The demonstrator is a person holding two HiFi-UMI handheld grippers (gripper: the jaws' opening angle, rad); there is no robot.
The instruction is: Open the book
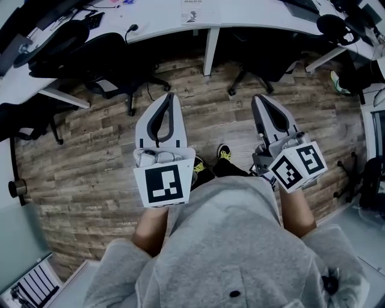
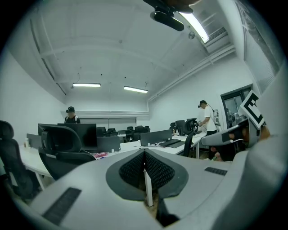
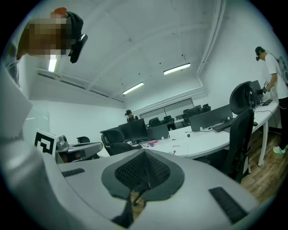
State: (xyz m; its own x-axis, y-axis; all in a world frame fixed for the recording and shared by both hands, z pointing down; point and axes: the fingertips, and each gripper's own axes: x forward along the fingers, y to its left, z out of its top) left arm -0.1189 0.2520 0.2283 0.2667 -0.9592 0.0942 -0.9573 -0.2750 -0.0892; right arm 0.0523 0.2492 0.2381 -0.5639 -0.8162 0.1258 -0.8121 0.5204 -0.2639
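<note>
Grippers: two, held side by side and well apart over the floor. They are the grey plastic left gripper [image 1: 170, 96] and the grey plastic right gripper [image 1: 260, 99].
Left fingers [image 2: 132, 171]: pressed together at the tips, with nothing between the two dark ribbed pads.
Right fingers [image 3: 128, 173]: pressed together at the tips, likewise with nothing held.
Marker cubes: two white cubes with black square markers, one per gripper. The left marker cube [image 1: 163, 184] shows one face and the right marker cube [image 1: 298, 166] shows two.
Book: cannot be made out in any of the three views.
Floor: brown wood-plank floor [image 1: 204, 114], directly beneath both grippers.
Tabletop: long white tabletop [image 1: 252, 15] along the top of the head view, with a white support leg [image 1: 209, 51] under it.
Chairs: at least two black office chairs on castors at that tabletop, the left chair [image 1: 111, 57] and the right chair [image 1: 264, 60].
Wearer: grey sweatshirt [image 1: 222, 246], two bare forearms, and two dark shoes with yellow-green laces [image 1: 224, 153].
Other people: two in the left gripper view, a capped person behind monitors [image 2: 70, 116] and a person in a white shirt [image 2: 205, 117] standing at a desk.
Ceiling lights: three lit strip lights in the left gripper view.
</note>
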